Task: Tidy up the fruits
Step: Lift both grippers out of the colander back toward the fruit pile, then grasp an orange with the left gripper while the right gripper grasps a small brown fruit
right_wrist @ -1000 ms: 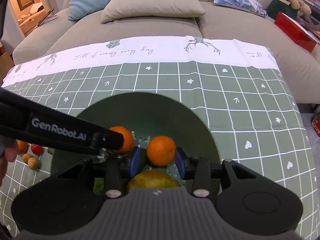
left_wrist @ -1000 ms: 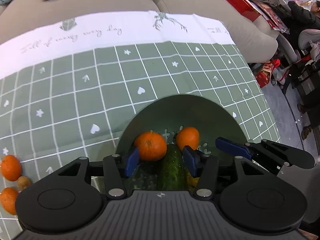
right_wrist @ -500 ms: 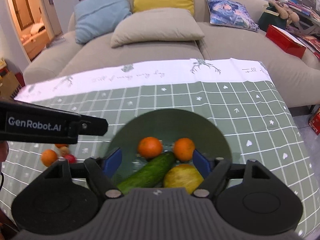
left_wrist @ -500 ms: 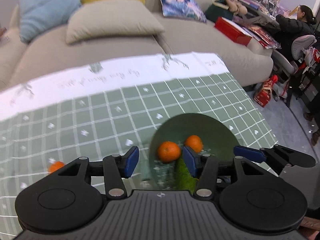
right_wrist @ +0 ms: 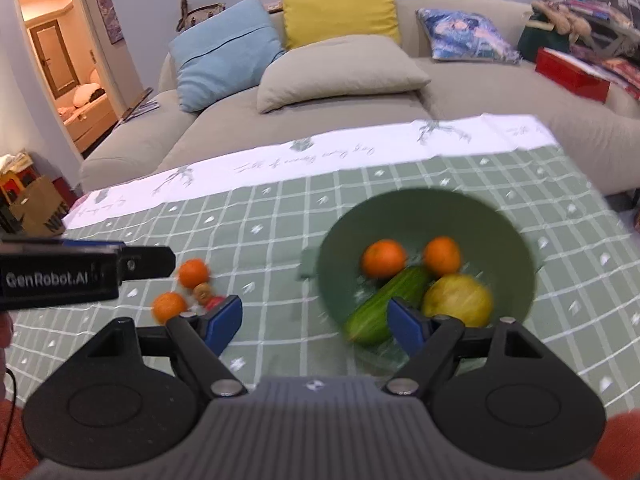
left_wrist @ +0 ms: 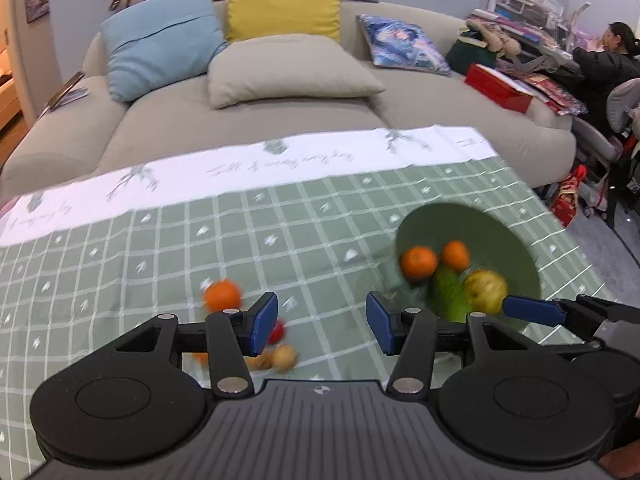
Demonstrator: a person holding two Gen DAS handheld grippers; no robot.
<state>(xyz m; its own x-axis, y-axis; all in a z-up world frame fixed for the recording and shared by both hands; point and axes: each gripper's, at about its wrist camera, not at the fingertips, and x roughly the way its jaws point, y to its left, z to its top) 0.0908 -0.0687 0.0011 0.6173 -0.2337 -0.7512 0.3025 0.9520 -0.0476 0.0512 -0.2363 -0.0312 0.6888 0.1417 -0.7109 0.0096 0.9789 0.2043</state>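
A green bowl (right_wrist: 404, 208) on the checked tablecloth holds two oranges (right_wrist: 383, 258), a cucumber (right_wrist: 384, 305) and a yellow-green apple (right_wrist: 458, 300); it also shows in the left wrist view (left_wrist: 472, 220). Loose fruit lies to its left: two oranges (right_wrist: 193, 273), a small brown fruit (right_wrist: 203, 291) and a small red one (right_wrist: 214, 301). My left gripper (left_wrist: 322, 328) is open and empty above the cloth, near the loose orange (left_wrist: 222, 295). My right gripper (right_wrist: 314, 320) is open and empty, at the bowl's near left edge.
A beige sofa (right_wrist: 320, 120) with blue, yellow, beige and patterned cushions stands behind the table. A person (left_wrist: 604, 64) sits at a cluttered desk at far right. A red box (left_wrist: 500, 88) lies on the sofa's right end.
Both grippers have pulled back and up from the bowl and swung left. The right gripper let go of its orange, which now lies in the bowl, and opened wide.
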